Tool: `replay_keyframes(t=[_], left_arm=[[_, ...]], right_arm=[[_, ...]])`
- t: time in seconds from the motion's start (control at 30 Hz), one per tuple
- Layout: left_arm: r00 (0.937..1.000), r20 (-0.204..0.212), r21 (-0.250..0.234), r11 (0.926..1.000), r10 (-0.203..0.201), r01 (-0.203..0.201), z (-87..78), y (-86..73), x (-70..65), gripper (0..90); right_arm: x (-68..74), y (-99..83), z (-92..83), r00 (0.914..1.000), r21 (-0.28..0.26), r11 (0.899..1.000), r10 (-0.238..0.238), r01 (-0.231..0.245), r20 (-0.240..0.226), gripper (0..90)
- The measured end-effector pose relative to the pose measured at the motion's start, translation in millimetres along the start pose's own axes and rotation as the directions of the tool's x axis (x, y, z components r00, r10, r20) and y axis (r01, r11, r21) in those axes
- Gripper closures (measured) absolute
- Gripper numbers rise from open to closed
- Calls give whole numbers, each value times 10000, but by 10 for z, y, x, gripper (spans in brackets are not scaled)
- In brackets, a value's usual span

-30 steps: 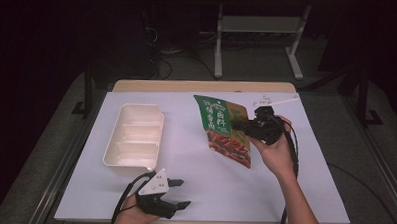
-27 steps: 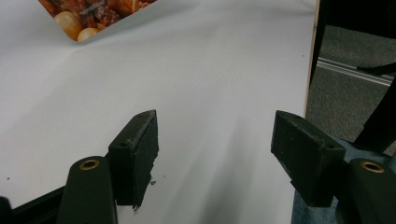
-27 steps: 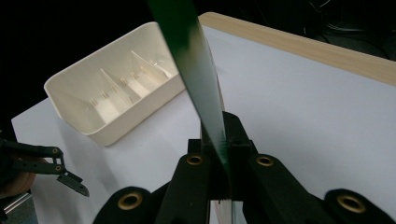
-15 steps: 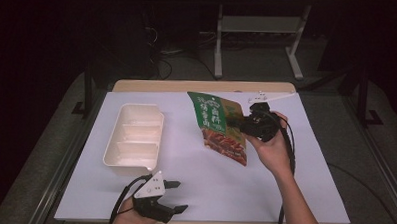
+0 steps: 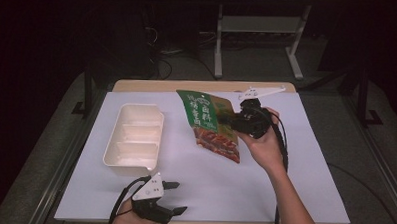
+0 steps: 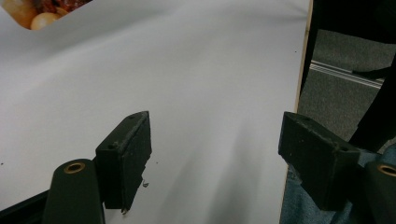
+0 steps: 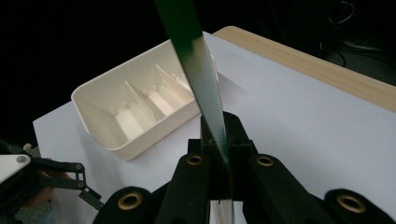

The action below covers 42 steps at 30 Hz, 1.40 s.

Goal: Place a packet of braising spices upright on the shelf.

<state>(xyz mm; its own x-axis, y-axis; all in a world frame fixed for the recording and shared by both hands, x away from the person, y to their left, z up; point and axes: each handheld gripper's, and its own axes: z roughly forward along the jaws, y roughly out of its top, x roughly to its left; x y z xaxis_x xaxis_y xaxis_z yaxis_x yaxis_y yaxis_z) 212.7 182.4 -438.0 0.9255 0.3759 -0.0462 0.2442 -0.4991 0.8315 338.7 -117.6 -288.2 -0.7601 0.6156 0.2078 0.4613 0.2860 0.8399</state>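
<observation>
You are holding the snack pouch (image 5: 212, 125) clear of the table (image 5: 284, 190), pinched at its right edge between the fingers of your right gripper (image 5: 231, 120), which are closing tight on the thin film; in the right gripper view the pouch (image 7: 198, 70) is running edge-on straight up out of those fingers. Its long axis is slanting from the green top, up and to the left of the fingers, down to the reddish printed bottom just below them, with the printed face turning toward the high camera. By the look of it you are in the carrying step, bringing the pouch across toward the cream divided tray (image 5: 134, 138), which is sitting well to the left of the right fingers. The next move is probably calling for swinging the pouch over the tray, levelling its long axis with the tray's length, then lowering before letting go. Your left gripper (image 5: 176, 197) is resting at the near table edge with its fingers (image 6: 125, 154) spreading wide and gripping nothing, the tray just beyond them.
</observation>
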Motion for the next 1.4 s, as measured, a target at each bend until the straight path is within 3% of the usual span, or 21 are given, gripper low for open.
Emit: replay_keyframes(t=[0.2,0.73,1.4], left_arm=[[9998,-38,80,9998,184,-184,-5,0,-3,252],[10000,-73,62,10000,39,-39,-22,-20,-13,250],[9993,-81,134,9993,357,-356,-93,-60,-34,249]], right_arm=[[84,81,47,9995,-76,9997,-216,215,-226,894],[288,274,184,9947,-206,9978,-649,635,-796,893],[568,527,432,9814,-519,9935,-1087,1017,-1581,894]])
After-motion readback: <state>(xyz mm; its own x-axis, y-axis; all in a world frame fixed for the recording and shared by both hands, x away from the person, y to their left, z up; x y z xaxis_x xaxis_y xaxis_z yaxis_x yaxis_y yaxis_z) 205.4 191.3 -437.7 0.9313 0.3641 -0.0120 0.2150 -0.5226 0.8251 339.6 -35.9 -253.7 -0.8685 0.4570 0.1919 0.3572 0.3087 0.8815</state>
